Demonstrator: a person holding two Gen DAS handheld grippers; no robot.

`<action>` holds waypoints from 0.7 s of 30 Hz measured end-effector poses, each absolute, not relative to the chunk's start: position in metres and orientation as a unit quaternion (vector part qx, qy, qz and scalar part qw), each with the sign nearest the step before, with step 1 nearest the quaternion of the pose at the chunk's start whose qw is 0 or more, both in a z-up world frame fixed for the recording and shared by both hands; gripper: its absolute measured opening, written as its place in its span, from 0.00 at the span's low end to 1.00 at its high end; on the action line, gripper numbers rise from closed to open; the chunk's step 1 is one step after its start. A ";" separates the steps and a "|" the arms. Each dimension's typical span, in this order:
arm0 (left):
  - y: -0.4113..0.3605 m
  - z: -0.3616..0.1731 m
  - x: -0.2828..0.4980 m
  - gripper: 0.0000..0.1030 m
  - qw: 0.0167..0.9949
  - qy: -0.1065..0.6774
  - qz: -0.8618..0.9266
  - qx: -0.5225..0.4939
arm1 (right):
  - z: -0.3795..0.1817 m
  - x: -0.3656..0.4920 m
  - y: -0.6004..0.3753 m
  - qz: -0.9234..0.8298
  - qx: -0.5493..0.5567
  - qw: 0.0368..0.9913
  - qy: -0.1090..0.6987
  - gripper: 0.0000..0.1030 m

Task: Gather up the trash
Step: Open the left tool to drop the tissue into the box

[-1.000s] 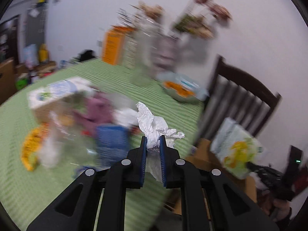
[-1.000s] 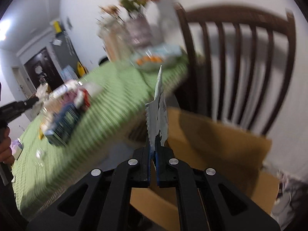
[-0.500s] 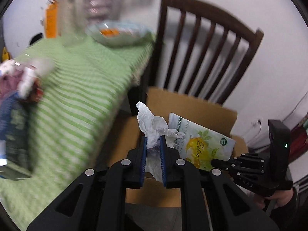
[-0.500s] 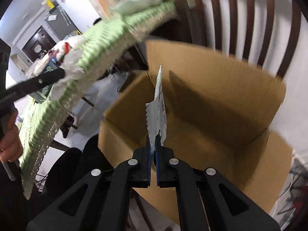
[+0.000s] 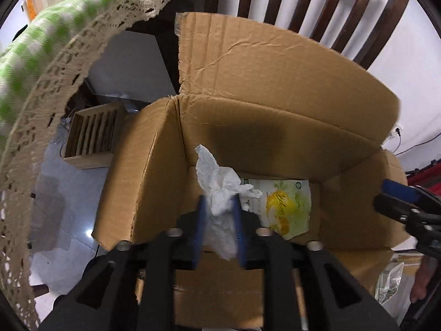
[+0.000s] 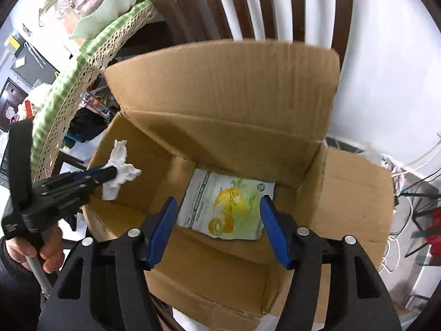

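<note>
Cardboard box (image 6: 220,104) sits open below both my tongs, just in front of a dark wooden chair (image 6: 248,2). My right tongs (image 6: 217,229) are opening wide with nothing between the pads; the lemon-print wrapper (image 6: 228,207) lies flat on the box floor. My left tongs (image 5: 219,226) are opening too, and the crumpled white tissue (image 5: 217,184) is between the blue pads, hanging over the box's left side. Can't really tell if the pads touch it. Green worktop cloth (image 6: 69,82) with a lace edge hangs at left.
</note>
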State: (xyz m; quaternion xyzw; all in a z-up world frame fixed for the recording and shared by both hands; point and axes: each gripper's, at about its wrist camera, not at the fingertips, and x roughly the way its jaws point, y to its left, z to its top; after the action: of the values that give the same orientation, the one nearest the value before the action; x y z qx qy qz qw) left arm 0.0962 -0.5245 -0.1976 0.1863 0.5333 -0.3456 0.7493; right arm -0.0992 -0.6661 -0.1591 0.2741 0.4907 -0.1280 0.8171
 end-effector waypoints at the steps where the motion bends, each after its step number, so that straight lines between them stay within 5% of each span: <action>1: -0.525 -0.199 0.099 0.45 0.752 0.534 -0.341 0.181 | -0.157 -0.100 -0.666 -0.131 0.271 0.819 0.489 0.59; 4: -0.524 -0.197 0.104 0.67 0.758 0.532 -0.339 0.168 | -0.149 -0.098 -0.660 -0.134 0.254 0.825 0.487 0.60; 21: -0.489 -0.139 0.092 0.81 0.773 0.497 -0.366 0.148 | -0.120 -0.075 -0.634 -0.149 0.193 0.851 0.466 0.63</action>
State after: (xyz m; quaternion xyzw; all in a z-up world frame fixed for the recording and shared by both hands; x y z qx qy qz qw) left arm 0.0916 -0.4893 -0.1393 0.1485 0.4974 -0.3655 0.7726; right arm -0.0746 -0.6337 -0.1201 0.1932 0.4658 -0.1487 0.8506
